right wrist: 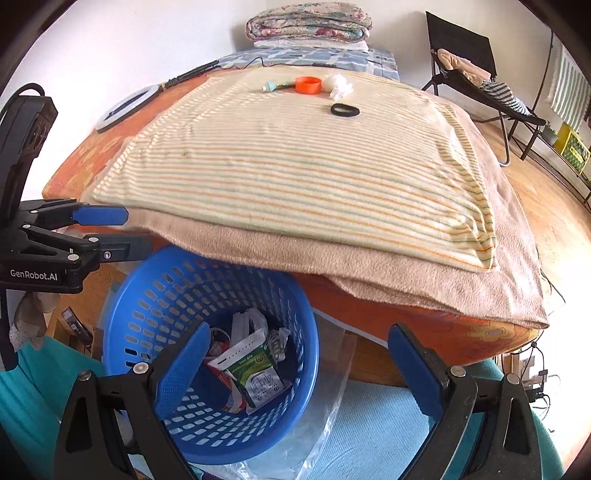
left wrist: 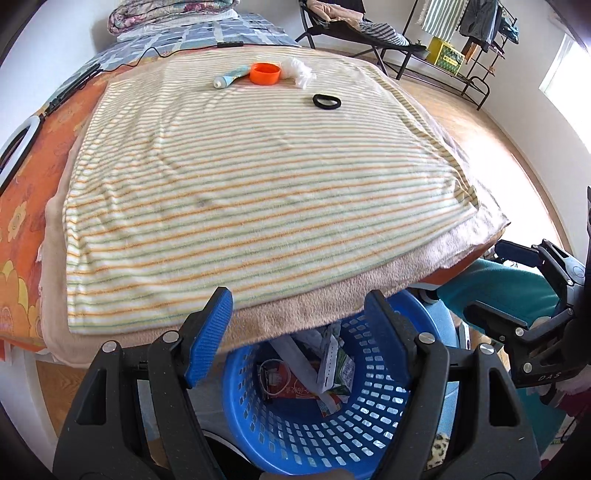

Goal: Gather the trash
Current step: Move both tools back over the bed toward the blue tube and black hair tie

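Note:
On the striped blanket (left wrist: 258, 177) at the far end of the bed lie a small tube (left wrist: 231, 78), an orange cap (left wrist: 265, 73), a white crumpled wad (left wrist: 299, 72) and a black ring (left wrist: 327, 101). The right wrist view shows them too: tube (right wrist: 275, 86), cap (right wrist: 307, 84), wad (right wrist: 338, 86), ring (right wrist: 344, 109). A blue basket (right wrist: 122, 314) by the bed's near edge holds a green carton (right wrist: 255, 376) and white scraps. My left gripper (left wrist: 299, 332) hangs open over the basket (left wrist: 258, 443), nothing between its pads. My right gripper (right wrist: 299, 369) is open and bare beside it.
A folded quilt (right wrist: 308, 20) lies at the head of the bed and a ring light (right wrist: 125, 107) on its left side. A folding chair (right wrist: 465, 70), a clothes rack (left wrist: 461, 33) and a yellow crate (right wrist: 574, 151) stand on the wooden floor to the right. Clear plastic (right wrist: 321, 424) lies under the basket.

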The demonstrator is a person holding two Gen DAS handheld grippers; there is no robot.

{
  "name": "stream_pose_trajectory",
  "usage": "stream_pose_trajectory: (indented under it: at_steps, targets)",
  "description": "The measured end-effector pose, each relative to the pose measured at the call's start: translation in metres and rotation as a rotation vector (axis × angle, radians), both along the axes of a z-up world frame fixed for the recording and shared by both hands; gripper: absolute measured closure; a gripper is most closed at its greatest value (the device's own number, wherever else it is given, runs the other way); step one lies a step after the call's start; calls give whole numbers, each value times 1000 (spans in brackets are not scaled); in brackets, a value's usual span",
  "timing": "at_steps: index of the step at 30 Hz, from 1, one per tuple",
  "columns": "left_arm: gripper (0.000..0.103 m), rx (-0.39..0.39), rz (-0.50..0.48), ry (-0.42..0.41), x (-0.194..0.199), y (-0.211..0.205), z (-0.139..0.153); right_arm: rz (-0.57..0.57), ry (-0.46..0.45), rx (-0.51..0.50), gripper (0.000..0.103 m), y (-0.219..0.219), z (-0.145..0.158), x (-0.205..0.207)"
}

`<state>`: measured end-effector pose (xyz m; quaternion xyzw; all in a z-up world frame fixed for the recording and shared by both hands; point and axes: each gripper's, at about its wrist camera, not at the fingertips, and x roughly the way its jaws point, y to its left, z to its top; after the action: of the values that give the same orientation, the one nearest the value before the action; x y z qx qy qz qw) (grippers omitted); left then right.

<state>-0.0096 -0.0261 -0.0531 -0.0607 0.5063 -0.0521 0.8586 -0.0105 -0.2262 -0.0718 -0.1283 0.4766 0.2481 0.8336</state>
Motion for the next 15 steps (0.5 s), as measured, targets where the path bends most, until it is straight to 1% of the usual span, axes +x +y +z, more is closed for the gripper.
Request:
stream_pose_trajectory:
  at_steps: [4, 6, 9, 15]
  targets:
    - [27, 15, 9, -40, 27, 8, 16, -8, -51, 41, 5, -2, 16, 23]
    - [27, 30, 14, -58, 42, 12, 21, -13, -77, 58, 5, -1, 23, 36]
    - [27, 32, 32, -82, 65, 21, 28, -17, -112, 76, 5, 2, 32, 57]
    - [27, 69, 52, -123, 114, 34, 34, -34, -141, 100, 5, 11, 42, 102]
